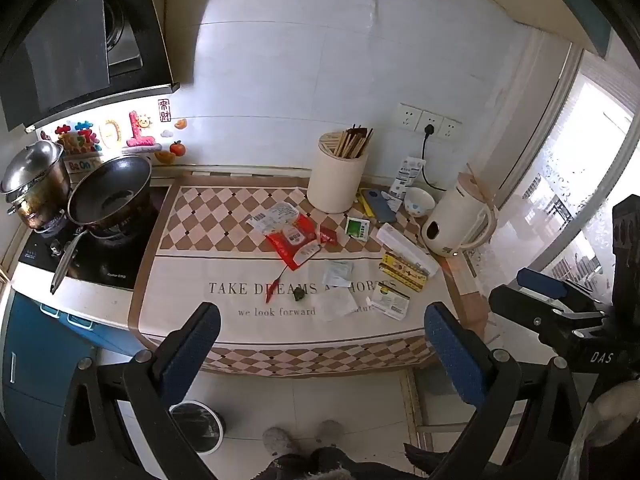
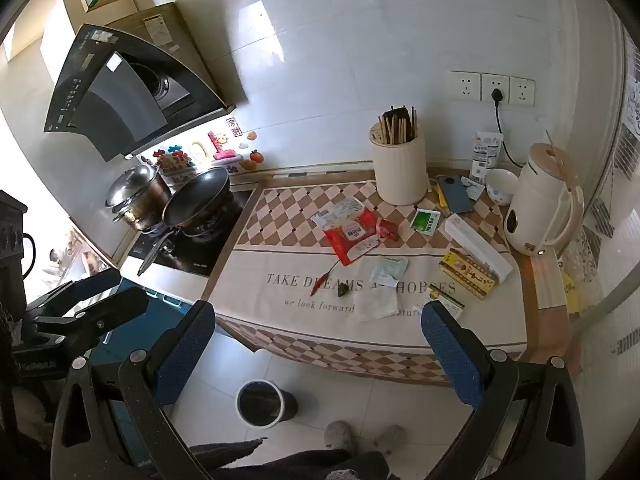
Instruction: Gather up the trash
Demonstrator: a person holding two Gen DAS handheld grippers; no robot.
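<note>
Our left gripper [image 1: 320,356] hangs nearest the lens, its blue-padded jaws spread wide with nothing between them, held out over the front edge of the checkered table mat [image 1: 256,344]; we take that mat as our landmark. Our right gripper [image 2: 318,354] is likewise fully released and empty, hovering off the mat's front edge, above the floor. Below the mat's front left corner, down on the tiled floor, we see the white-rimmed trash bin [image 2: 260,402] with a dark liner. All the trash lies on the mat, ahead of both grippers and touching neither. Toward the mat's centre-left we find a red snack wrapper [image 1: 294,246], torn and crumpled, with a white printed label [image 1: 276,216] behind it. Just in front of it lies a thin red chilli [image 1: 276,288], and beside that a small dark scrap [image 1: 299,295]. Further right, on the mat's printed lettering, we see a pale sachet [image 1: 338,274] and a flat translucent wrapper [image 1: 338,304]. Right again lies a white and green packet [image 1: 390,302], nearest our left gripper's right finger, then a yellow printed box [image 1: 404,272] and a long white box [image 1: 406,248] at the mat's right edge. Behind these sits a small green-faced packet [image 1: 357,228].
</note>
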